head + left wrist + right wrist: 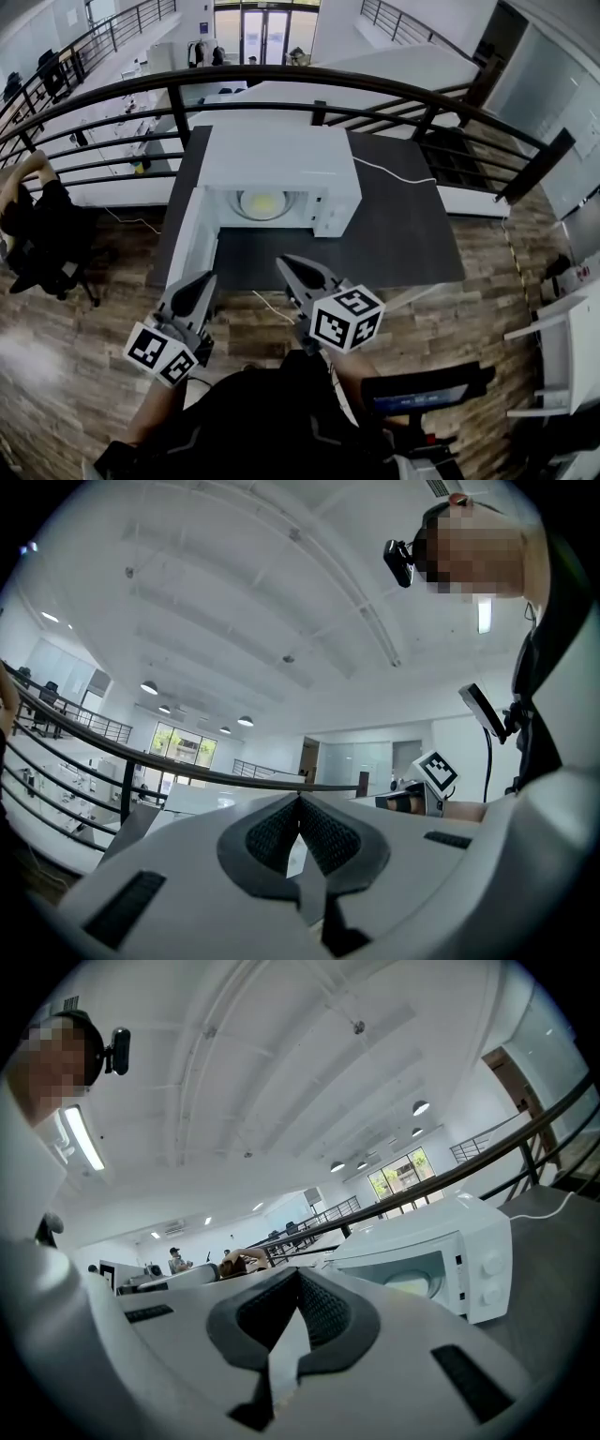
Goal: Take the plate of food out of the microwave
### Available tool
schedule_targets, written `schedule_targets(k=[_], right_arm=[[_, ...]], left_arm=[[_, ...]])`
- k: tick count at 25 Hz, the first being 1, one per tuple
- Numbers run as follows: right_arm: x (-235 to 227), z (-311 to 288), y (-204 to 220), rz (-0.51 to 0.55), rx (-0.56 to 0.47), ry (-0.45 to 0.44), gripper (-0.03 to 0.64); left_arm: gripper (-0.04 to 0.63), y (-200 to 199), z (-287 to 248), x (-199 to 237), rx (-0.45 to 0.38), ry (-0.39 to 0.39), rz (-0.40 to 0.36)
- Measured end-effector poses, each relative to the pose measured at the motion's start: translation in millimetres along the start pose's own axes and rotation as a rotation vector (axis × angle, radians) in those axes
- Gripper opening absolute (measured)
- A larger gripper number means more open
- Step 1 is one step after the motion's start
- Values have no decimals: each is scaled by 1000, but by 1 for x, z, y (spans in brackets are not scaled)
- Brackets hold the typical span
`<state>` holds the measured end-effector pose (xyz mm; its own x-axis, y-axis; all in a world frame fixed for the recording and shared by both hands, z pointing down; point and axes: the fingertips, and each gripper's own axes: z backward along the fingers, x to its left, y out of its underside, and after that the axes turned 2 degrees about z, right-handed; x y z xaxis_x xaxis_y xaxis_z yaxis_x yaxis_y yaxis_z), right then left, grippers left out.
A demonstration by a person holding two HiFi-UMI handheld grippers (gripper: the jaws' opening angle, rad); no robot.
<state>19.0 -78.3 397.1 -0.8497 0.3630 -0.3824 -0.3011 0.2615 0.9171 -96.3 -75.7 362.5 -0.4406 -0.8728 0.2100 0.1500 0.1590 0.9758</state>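
Observation:
A white microwave [281, 159] stands on a dark table [403, 234], its door [190, 239] swung open to the left. Inside it lies a pale plate of yellowish food [263, 203], which also shows through the opening in the right gripper view [415, 1283]. My left gripper [206, 279] hovers near the table's front edge, below the open door, its jaws shut and empty [300, 799]. Beside it, my right gripper [286, 262] points at the microwave opening from in front of the table, shut with nothing held [298, 1274]. Both are well short of the plate.
A black railing [281, 75] curves behind the table. A white cable [394, 175] trails over the tabletop right of the microwave. A seated person [33, 216] is at the far left, and white furniture [562, 347] stands at the right on the wooden floor.

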Motion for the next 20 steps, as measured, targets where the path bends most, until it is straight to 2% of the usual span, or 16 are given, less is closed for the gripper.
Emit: schedule_targets(k=[3, 7, 12, 15, 20], right_arm=[[-3, -7, 1, 8, 5, 18, 0], [-20, -17, 3, -32, -2, 33, 0], [-56, -35, 2, -118, -11, 62, 0], [-80, -51, 7, -156, 3, 69, 26], [-115, -67, 22, -200, 45, 95, 26]], left_arm=[[5, 1, -2, 6, 9, 5, 3], [5, 4, -12, 15, 21, 0, 11], [5, -1, -29, 30, 18, -25, 8], [5, -6, -42, 43, 15, -50, -3], [5, -13, -55, 55, -31, -71, 4]])
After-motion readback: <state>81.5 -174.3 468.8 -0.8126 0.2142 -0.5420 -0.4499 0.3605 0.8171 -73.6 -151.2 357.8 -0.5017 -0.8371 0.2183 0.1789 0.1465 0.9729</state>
